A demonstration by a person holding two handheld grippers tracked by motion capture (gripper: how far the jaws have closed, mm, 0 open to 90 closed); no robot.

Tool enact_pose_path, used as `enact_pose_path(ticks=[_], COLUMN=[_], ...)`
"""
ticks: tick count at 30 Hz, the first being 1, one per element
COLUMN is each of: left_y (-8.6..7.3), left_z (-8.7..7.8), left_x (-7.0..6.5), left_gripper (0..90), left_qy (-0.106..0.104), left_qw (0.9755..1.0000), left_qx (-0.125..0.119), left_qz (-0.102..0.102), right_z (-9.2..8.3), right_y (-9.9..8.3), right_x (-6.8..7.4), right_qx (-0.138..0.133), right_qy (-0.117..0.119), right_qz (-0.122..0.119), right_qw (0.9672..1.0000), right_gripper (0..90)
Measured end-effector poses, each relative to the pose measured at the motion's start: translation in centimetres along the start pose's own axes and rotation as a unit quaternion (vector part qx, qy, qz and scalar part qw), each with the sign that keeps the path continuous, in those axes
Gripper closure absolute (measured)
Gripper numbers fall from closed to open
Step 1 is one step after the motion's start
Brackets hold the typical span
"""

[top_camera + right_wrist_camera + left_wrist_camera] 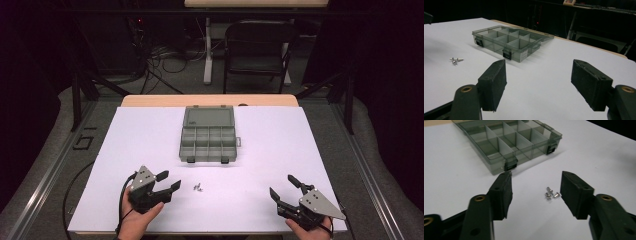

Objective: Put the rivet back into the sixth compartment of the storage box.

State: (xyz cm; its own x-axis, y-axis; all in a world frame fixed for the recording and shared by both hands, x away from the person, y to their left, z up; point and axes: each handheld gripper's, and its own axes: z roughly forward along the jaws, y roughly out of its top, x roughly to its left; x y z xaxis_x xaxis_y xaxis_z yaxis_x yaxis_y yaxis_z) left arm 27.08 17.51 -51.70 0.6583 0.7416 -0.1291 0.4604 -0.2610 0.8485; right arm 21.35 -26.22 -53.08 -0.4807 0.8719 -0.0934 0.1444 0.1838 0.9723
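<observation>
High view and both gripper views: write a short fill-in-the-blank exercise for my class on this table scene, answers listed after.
1. The lid of the compartment box is ____.
2. The small screws lie on the white sheet, nearest the ____ gripper.
3. The jaws of the right gripper stand ____, with nothing between them.
4. The box's compartments look ____.

Answers: open; left; open; empty
</observation>
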Motion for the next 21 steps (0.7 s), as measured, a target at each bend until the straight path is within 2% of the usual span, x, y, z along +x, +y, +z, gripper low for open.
enact_pose_path(ticks=[9, 14, 18, 21], left_y=[0.6, 0.7, 0.8, 0.9], left_z=[2.8, 3.8, 4.5, 5.2], left_x=[-0.4, -0.8, -1.1, -1.4], left_gripper=[56.0, 59.4, 60.1, 60.0], left_qy=[0.002, 0.005, 0.004, 0.005], left_qw=[0.9988, 0.9978, 0.9959, 0.9952], left_qx=[0.049, 0.066, 0.09, 0.096], left_qz=[0.0, 0.004, 0.011, 0.017], right_z=[-0.1, -0.1, -0.2, -0.2], right_y=[0.0, 0.0, 0.0, 0.0], right_x=[-0.1, -0.1, -0.1, -0.2], right_qx=[0.0, 0.0, 0.001, 0.003], right_qy=[0.004, 0.005, 0.004, 0.005], right_qz=[0.005, 0.004, 0.006, 0.008], right_qw=[1.0, 1.0, 1.0, 1.0], right_gripper=[28.3, 28.3, 28.3, 28.3])
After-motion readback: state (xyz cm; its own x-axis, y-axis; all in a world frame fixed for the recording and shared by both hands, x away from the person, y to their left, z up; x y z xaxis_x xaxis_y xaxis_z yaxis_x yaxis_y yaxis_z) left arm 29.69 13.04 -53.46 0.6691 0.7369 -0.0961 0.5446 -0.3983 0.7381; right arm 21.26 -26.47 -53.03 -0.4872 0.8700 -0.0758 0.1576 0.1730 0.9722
